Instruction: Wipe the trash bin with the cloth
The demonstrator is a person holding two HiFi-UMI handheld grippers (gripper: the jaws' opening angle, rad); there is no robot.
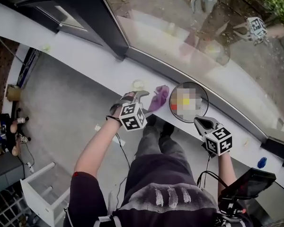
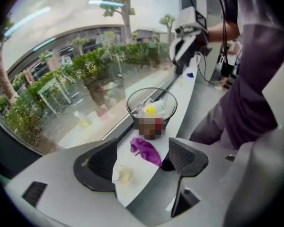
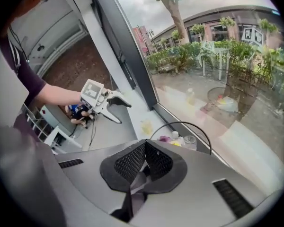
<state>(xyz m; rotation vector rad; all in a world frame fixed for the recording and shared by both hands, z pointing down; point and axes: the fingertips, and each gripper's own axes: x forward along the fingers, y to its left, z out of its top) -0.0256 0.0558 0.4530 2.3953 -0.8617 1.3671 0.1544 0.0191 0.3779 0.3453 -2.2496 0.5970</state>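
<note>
A long white table [image 1: 85,60] runs under a big window pane [image 1: 189,27], and both hand-held grippers are held over its near edge. The round wire trash bin [image 1: 189,82] stands on this table between the two, just to the right of the left hand-held gripper [image 1: 136,96] and just ahead and to the left of the right hand-held gripper [image 1: 201,123]. In the left gripper view the trash bin [image 2: 128,109] stands straight ahead of the jaws, a little past them, with a yellow piece and some pale clear bits inside. The left hand-held gripper [image 2: 142,157] has its jaws spread wide and grips nothing. The right hand-held gripper [image 3: 145,148] has its jaws pressed together with nothing between them. Its tip sits close to the near rim of the trash bin [image 3: 180,123], though contact cannot be judged. The crumpled purple cloth [image 1: 158,97] lies flat on the table, right beside the trash bin and just off the tips of the left hand-held gripper. In that gripper's own view the cloth [image 2: 146,150] lies in the gap between the open jaws, closer to the right-hand jaw, and the pads are not closed on it. From the right hand-held gripper it shows only as a purple speck [image 3: 164,138] beyond the bin. A small pale yellowish scrap [image 2: 123,175] lies on the table by the left-hand jaw, on the far side of the cloth from the bin.
</note>
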